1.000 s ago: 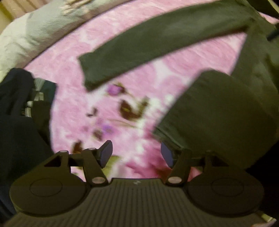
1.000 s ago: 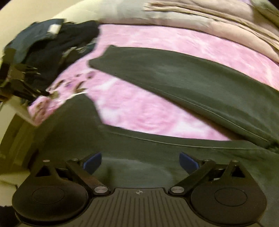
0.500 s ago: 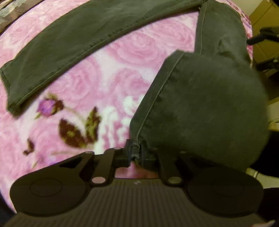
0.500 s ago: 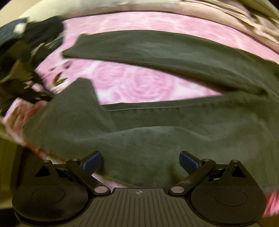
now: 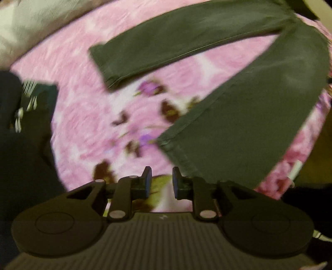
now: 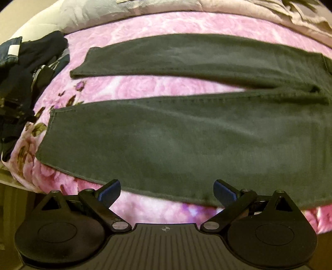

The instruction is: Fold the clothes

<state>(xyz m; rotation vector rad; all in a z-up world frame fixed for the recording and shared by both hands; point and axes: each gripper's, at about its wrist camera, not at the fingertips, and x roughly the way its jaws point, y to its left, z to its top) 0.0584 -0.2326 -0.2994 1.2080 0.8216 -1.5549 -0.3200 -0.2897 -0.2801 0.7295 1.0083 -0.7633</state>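
- Dark grey-green trousers (image 6: 186,141) lie spread flat on a pink rose-print blanket (image 6: 157,85), the two legs parted in a narrow V with a strip of blanket showing between them.
- Nearer leg's hem (image 5: 178,153) sits just ahead of the left gripper (image 5: 159,182) and slightly to its right; the far leg's hem (image 5: 108,68) lies well beyond it.
- Left gripper's fingers stand a small gap apart with only blanket showing between the blue pads (image 5: 147,181); it grips nothing. This view is motion-blurred.
- Right gripper (image 6: 167,190) is spread wide, its pads (image 6: 110,190) apart over the near edge of the closer leg, holding nothing; whether they touch the cloth cannot be told.
- A heap of dark clothes (image 6: 27,68) lies at the blanket's left end, apart from the trouser hems.
- Pale grey and beige bedding (image 6: 128,10) is bunched along the far side of the blanket.
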